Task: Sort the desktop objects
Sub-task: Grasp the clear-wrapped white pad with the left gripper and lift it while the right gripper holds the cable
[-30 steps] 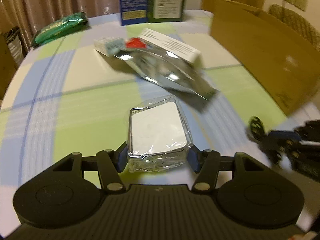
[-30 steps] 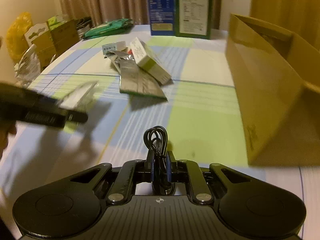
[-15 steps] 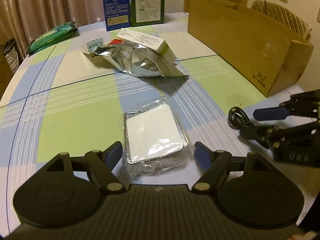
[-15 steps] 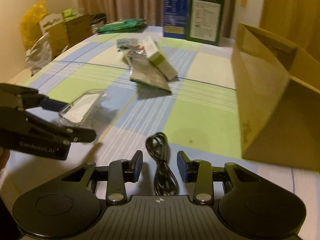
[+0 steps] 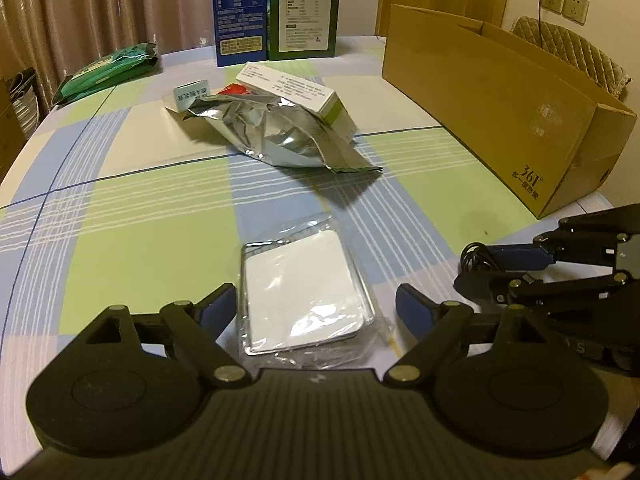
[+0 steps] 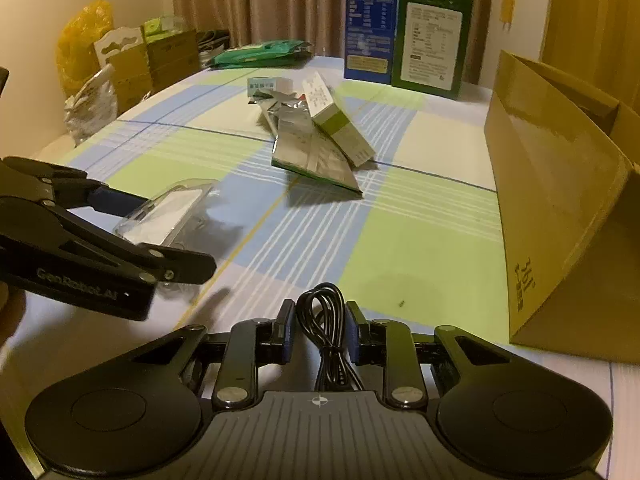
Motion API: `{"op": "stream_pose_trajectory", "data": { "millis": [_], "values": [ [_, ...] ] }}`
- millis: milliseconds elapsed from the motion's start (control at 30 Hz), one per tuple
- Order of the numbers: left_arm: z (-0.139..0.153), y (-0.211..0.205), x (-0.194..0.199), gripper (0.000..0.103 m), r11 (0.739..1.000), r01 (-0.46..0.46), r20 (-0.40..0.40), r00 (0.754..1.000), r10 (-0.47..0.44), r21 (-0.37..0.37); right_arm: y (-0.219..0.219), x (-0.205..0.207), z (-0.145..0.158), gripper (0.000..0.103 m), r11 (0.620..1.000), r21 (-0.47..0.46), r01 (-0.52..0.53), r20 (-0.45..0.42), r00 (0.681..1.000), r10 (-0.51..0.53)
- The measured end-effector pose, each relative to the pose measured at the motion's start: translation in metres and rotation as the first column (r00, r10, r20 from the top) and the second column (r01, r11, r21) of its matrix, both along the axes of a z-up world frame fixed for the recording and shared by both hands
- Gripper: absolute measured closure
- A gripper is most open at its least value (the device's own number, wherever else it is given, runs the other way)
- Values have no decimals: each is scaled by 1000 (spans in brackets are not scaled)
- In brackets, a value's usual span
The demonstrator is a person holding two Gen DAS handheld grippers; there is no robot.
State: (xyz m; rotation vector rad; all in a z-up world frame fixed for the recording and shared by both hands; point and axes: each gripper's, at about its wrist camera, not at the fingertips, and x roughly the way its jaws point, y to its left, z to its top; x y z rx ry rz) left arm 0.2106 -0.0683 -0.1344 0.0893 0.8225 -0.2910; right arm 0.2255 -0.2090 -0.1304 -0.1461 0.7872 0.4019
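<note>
A white pad in clear plastic wrap (image 5: 302, 288) lies on the checked tablecloth between the wide-open fingers of my left gripper (image 5: 316, 310); the fingers do not touch it. It also shows in the right wrist view (image 6: 168, 212). A coiled black cable (image 6: 326, 324) lies on the table between the fingers of my right gripper (image 6: 320, 330), which stand narrowly apart beside it. The cable also shows in the left wrist view (image 5: 478, 258). A silver foil bag (image 5: 280, 136), a white-green box (image 5: 296, 96) and a small carton (image 5: 192, 94) lie mid-table.
An open cardboard box (image 5: 500, 92) lies on the right side of the table. A blue carton (image 5: 240, 8) and a green carton (image 5: 304, 8) stand at the far edge. A green packet (image 5: 108, 72) lies far left. Boxes and bags (image 6: 120, 68) stand beyond the table's left edge.
Both grippers let go: the left opened off the wrapped pad, the right opened off the cable. Both items now rest on the table. The right fingers have since narrowed around the cable.
</note>
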Motion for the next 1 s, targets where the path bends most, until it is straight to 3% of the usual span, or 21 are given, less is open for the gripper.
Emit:
{"op": "stream_pose_trajectory", "data": {
  "millis": [333, 500, 633, 1000],
  "values": [
    [-7, -1, 6, 19, 999, -24, -19, 1000, 25, 26, -7, 2, 2, 82, 999, 23, 49, 9, 999, -49],
    [-9, -3, 7, 28, 999, -24, -29, 999, 25, 42, -10, 2, 2, 82, 997, 31, 66, 5, 998, -66],
    [-7, -2, 5, 41, 999, -24, -23, 999, 25, 40, -10, 2, 2, 82, 997, 36, 70, 6, 998, -70],
    [-4, -3, 4, 43, 999, -22, -26, 999, 23, 23, -10, 1, 4, 82, 996, 38, 86, 17, 996, -87]
  ]
}}
